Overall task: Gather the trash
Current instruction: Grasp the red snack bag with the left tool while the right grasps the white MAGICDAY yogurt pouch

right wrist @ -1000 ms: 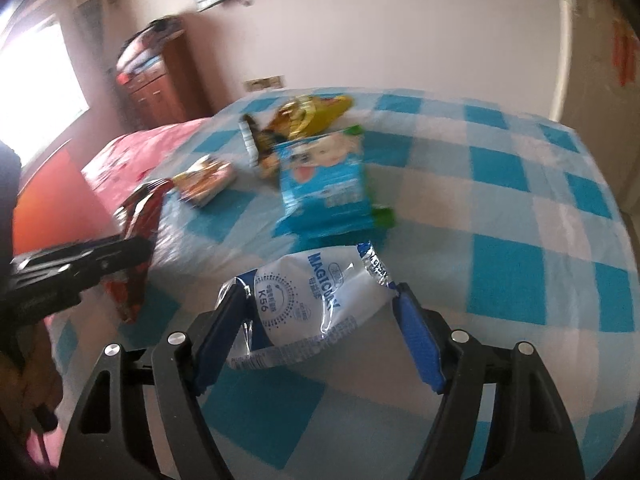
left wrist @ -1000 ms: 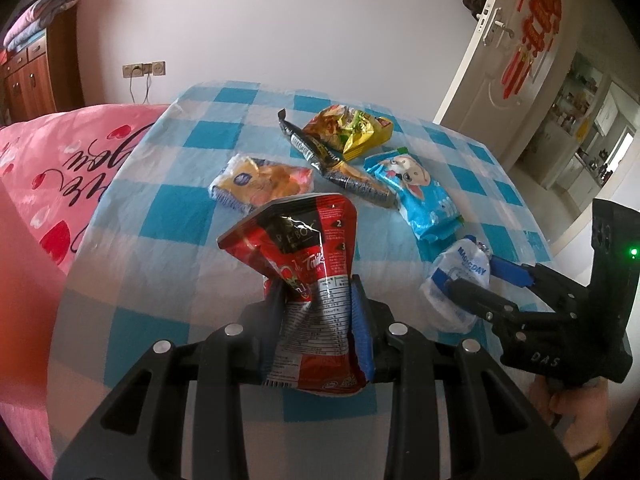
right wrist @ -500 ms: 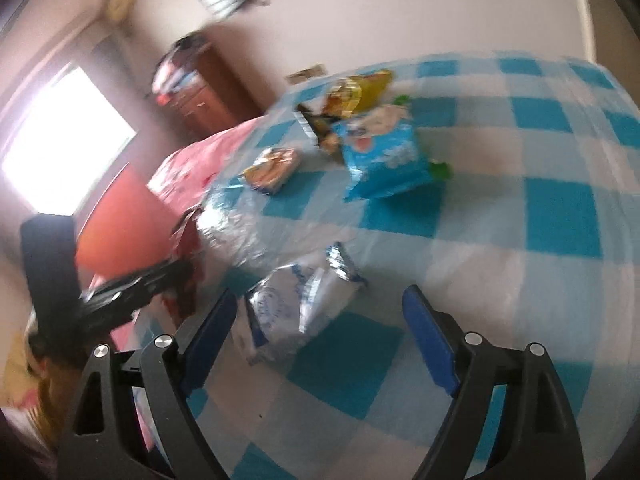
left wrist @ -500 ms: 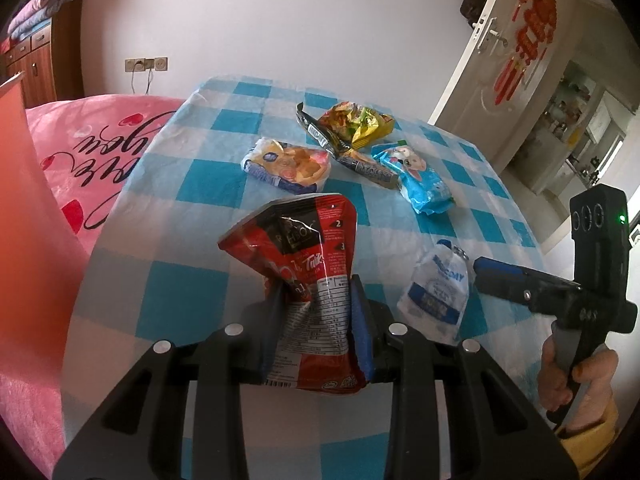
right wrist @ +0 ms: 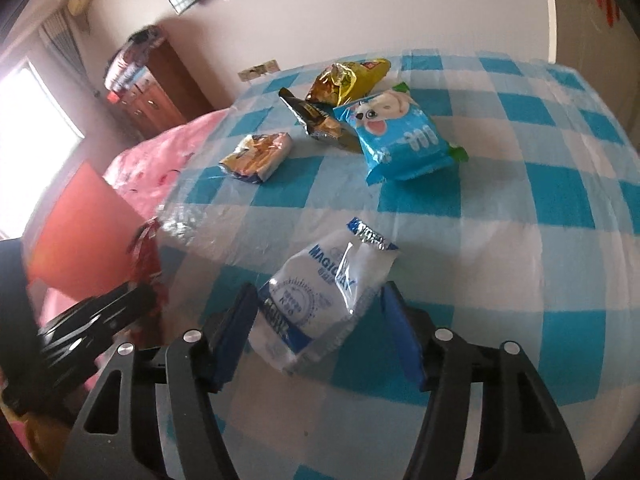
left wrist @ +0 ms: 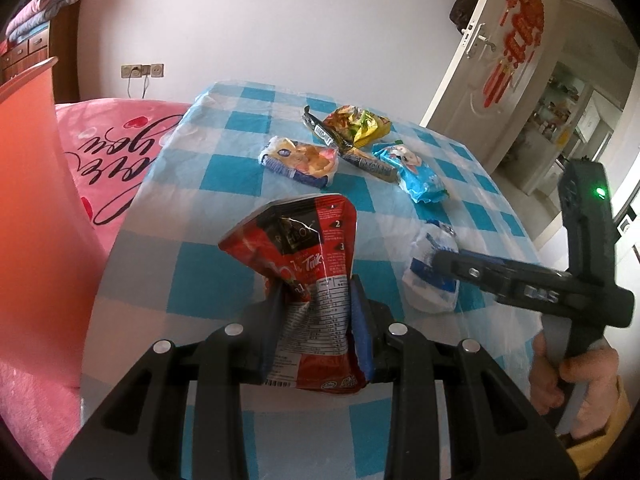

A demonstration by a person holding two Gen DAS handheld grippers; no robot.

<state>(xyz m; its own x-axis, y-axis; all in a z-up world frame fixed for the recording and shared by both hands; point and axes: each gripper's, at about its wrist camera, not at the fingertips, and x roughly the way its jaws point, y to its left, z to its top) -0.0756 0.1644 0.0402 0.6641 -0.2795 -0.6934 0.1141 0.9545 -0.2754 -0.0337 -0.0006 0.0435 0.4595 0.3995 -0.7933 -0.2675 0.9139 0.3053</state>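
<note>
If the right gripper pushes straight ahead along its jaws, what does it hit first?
The white and blue Magic Day wrapper already lies between the closing jaws of the right gripper, so that comes first. Beyond it, probably only checked tablecloth.

Crumpled red packet (left wrist: 308,280) upright; white packet (right wrist: 328,292) lying flat.

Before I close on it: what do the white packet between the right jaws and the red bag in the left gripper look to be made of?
White packet: thin glossy plastic film, probably; it creases and glints, with a silvery crimped end seal. Red bag: crinkly printed film, likely foil-lined; it is sharply crumpled where the left gripper pinches it. The right gripper has just been closing around the packet.
</note>
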